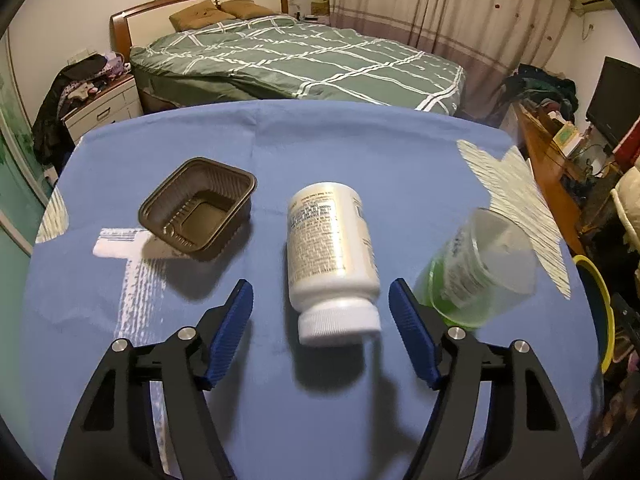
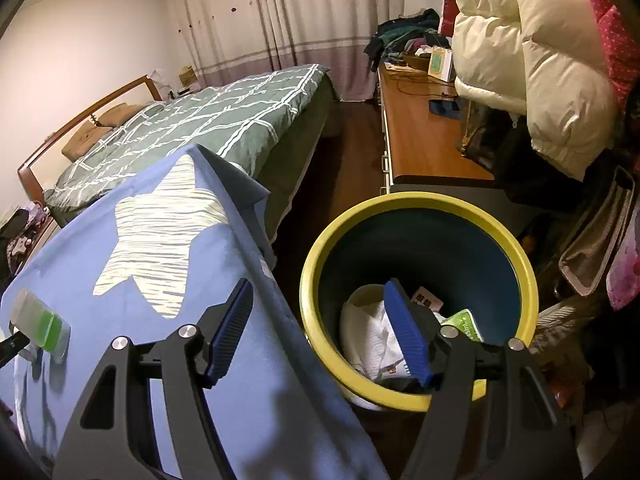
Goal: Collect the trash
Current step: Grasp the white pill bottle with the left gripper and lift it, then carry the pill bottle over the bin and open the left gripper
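A white pill bottle (image 1: 332,256) lies on its side on the blue tablecloth (image 1: 340,140), cap toward me. My left gripper (image 1: 322,320) is open, its blue pads either side of the cap, not touching. A dark plastic tray (image 1: 198,208) sits to the left. A clear cup with a green base (image 1: 476,272) lies tipped at the right; it also shows in the right wrist view (image 2: 40,326). My right gripper (image 2: 318,332) is open and empty over the table's edge, beside the yellow-rimmed bin (image 2: 524,256), which holds white paper (image 2: 366,332) and wrappers.
A white paper scrap (image 1: 120,246) lies under the tray's near corner. The bin stands on the floor right of the table. A bed (image 1: 296,64) is behind the table. A wooden desk (image 2: 416,132) with clothes and a puffy coat (image 2: 532,56) is at the right.
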{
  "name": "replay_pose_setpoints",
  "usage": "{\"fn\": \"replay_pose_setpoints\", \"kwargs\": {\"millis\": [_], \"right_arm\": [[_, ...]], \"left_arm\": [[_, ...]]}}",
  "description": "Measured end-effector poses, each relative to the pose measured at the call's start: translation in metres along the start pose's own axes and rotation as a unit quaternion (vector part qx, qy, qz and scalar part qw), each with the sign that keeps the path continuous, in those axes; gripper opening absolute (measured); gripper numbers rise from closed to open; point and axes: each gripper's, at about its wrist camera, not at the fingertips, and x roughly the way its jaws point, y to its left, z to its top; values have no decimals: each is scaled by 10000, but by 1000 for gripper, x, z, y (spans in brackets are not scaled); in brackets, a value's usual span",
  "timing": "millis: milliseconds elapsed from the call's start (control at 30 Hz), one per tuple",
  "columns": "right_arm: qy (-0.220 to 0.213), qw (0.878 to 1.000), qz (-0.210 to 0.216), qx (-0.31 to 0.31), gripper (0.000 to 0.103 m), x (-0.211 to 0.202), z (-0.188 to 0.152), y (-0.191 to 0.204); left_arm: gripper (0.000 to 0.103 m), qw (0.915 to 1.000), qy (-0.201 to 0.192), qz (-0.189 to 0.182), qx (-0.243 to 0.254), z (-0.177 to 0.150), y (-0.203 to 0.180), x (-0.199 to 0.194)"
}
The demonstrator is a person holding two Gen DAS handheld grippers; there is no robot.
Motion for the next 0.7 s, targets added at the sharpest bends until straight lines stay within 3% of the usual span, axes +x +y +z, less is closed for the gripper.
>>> {"fn": "replay_pose_setpoints", "kwargs": {"millis": [133, 200, 433, 600, 700], "right_arm": [[24, 10000, 29, -23, 65, 1, -1, 2], [45, 10000, 40, -38, 65, 2, -1, 3], [70, 9999, 73, -14, 65, 2, -2, 4], [50, 10000, 73, -8, 65, 1, -3, 5], [0, 10000, 28, 5, 65, 0, -2, 4]], "left_arm": [[59, 10000, -17, -5, 92, 3, -1, 12], [47, 9999, -16, -62, 110, 3, -1, 16], [47, 9996, -239, -52, 128, 1, 5, -1], [47, 9972, -712, 71, 205, -2, 4, -47], [47, 9944, -1002, -65, 329, -9, -7, -83]]}}
